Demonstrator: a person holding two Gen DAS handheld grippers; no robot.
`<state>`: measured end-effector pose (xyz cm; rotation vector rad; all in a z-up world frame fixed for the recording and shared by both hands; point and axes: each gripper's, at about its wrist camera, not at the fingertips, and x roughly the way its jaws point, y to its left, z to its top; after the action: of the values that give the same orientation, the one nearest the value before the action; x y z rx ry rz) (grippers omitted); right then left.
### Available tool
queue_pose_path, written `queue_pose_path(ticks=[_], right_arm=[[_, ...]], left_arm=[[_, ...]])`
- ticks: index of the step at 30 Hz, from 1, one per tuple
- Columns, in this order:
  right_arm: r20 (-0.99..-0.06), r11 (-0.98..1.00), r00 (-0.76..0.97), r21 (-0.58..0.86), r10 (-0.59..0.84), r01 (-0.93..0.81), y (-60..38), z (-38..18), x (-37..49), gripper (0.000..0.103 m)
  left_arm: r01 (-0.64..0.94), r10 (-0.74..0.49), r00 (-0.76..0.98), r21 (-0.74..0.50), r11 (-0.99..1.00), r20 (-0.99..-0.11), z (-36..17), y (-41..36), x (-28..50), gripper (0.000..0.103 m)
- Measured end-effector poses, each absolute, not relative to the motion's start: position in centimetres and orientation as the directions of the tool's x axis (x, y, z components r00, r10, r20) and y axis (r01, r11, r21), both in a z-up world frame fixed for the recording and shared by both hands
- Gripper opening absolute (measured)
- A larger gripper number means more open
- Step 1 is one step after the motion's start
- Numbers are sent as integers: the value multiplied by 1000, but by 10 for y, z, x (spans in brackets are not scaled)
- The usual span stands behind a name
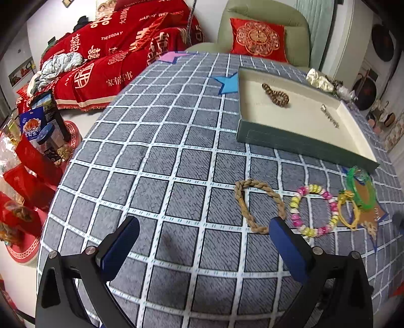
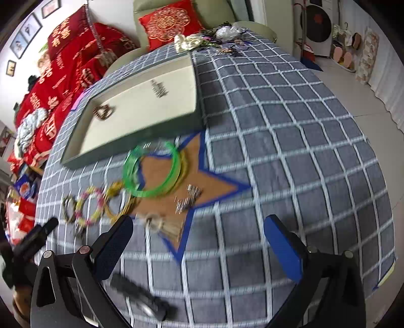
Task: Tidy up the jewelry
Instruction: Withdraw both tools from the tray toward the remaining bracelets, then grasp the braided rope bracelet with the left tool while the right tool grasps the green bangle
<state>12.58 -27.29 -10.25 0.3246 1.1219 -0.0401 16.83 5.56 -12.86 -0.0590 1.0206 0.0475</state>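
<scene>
Left wrist view shows the left gripper (image 1: 203, 232) above a table with a grey checked cloth (image 1: 164, 151); its two blue fingers (image 1: 121, 242) stand wide apart and hold nothing. Just beyond the right finger a braided rope bracelet (image 1: 257, 204) lies flat on the cloth. Beside it, to the right, is a pink and yellow bead bracelet (image 1: 314, 209), then a thin yellow bangle (image 1: 349, 212) and a green bangle (image 1: 359, 186), which rests partly on a brown star (image 1: 371, 212). Further back sits a shallow tray (image 1: 303, 143) with a cream floor. Inside it are a dark beaded bracelet (image 1: 275, 95) and a small silver piece (image 1: 329, 116), well apart from each other.

Right wrist view is blurred. The right gripper (image 2: 199, 229) also hangs over the cloth with its fingers (image 2: 282, 244) spread wide and empty. Ahead of it the green bangle (image 2: 152, 169) lies across the brown star (image 2: 192, 191), and some small silver items (image 2: 188, 198), perhaps clips, lie on the star too. The tray (image 2: 121, 148) is behind them. A red cushion (image 2: 169, 21) leans on a chair past the table.
</scene>
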Motion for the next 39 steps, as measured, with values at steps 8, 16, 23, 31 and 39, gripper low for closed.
queue_pose_path(ticks=[8,16,23,31,39], right_arm=[[-912,968,399,178,93,180,-263,-114,171,97],[-923,987,384,91,34,131,-246,-123,190,81],[-914,999,404,-27,-37,32,-219,-125,184,74],[-915,1000,402,-25,-18,-11,-208,-122,183,54],[-912,1000,410,-23,-13,-19,-202,-119,179,7]], left_arm=[[-51,-2,499,-32,998,-867,-137,51,185,103],[-37,2,482,-19,999,-876,-147,40,194,102],[23,-26,495,-16,1000,-868,-141,28,190,77],[81,-54,487,-17,997,-872,-135,18,190,56],[113,-82,491,-30,993,-867,-133,19,188,12]])
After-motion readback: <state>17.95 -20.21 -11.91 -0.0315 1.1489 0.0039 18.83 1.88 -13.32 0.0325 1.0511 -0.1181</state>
